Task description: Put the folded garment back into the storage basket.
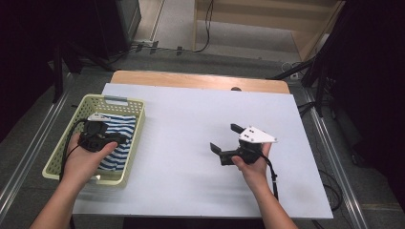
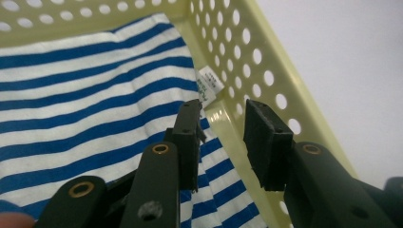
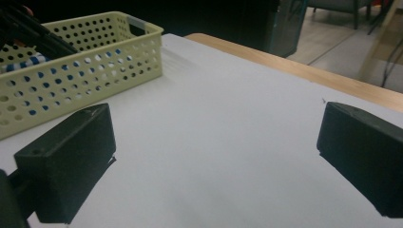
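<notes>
We see a white sheet (image 1: 191, 143) over a wooden table (image 1: 200, 80), dark room around, grey floor beyond, striped cloth (image 2: 85, 95) in the basket (image 1: 129, 143) at the sheet's left edge, left gripper (image 2: 221, 130) jaws apart above the cloth, right gripper (image 1: 222, 138) jaws wide apart right of the basket.

Your basket (image 1: 135, 125) at the tabletop's left edge is pale yellow perforated plastic, smooth with a slight gloss. The cloth (image 2: 85, 95) inside it is soft woven fabric, blue-and-white striped, with a small printed label (image 2: 209, 85) sewn at its edge. The tabletop (image 1: 191, 138) looks matt, smooth white, with bare wood along its far edge. Your left tool (image 2: 223, 137) has matt black pads, slightly rough, and brass-coloured rivets.
</notes>
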`<state>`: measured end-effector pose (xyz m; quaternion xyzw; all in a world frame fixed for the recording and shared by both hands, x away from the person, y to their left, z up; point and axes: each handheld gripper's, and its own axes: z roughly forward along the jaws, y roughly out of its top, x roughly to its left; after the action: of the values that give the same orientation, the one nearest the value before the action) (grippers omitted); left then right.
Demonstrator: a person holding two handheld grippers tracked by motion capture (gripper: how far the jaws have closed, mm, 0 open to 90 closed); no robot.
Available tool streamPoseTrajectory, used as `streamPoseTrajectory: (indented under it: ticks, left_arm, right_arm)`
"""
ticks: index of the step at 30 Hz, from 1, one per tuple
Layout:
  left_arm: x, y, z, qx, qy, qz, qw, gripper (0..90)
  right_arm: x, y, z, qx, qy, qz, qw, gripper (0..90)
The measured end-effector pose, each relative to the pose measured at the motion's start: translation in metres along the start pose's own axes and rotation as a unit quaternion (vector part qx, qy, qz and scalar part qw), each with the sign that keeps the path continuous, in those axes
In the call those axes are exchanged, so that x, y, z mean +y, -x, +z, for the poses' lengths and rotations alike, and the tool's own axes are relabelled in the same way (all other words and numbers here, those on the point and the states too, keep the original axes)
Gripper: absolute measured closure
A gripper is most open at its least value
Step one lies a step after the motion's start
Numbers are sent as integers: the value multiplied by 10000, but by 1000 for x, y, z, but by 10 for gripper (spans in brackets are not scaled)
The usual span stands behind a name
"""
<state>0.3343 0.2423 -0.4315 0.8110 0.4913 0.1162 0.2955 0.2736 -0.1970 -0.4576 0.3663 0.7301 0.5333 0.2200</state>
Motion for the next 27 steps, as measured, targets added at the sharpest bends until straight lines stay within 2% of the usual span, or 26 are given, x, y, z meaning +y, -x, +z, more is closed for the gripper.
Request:
streamPoseTrajectory:
  ticks: [5,8,13,16,22,27]
  left_arm:
    - [2,0,12,122,-369,15,9992,713]
    - [2,1,17,120,-605,43,9981,723]
    - [1,3,25,41,-976,152,9951,758]
    - [1,5,30,144,-1170,196,9928,764]
    - [0,5,34,292,-1382,222,9897,769]
    - [-1,6,36,334,-1492,224,9880,806]
  right_arm:
    - [-14,10,-27,-201,23,87,9998,0]
    - [-22,15,-43,-345,15,99,9994,0]
    - [-35,26,-68,-554,17,200,9983,0]
    - [-42,32,-82,-662,62,291,9974,0]
    - [-52,39,-105,-857,70,425,9954,0]
    - [-58,41,-115,-915,42,460,9947,0]
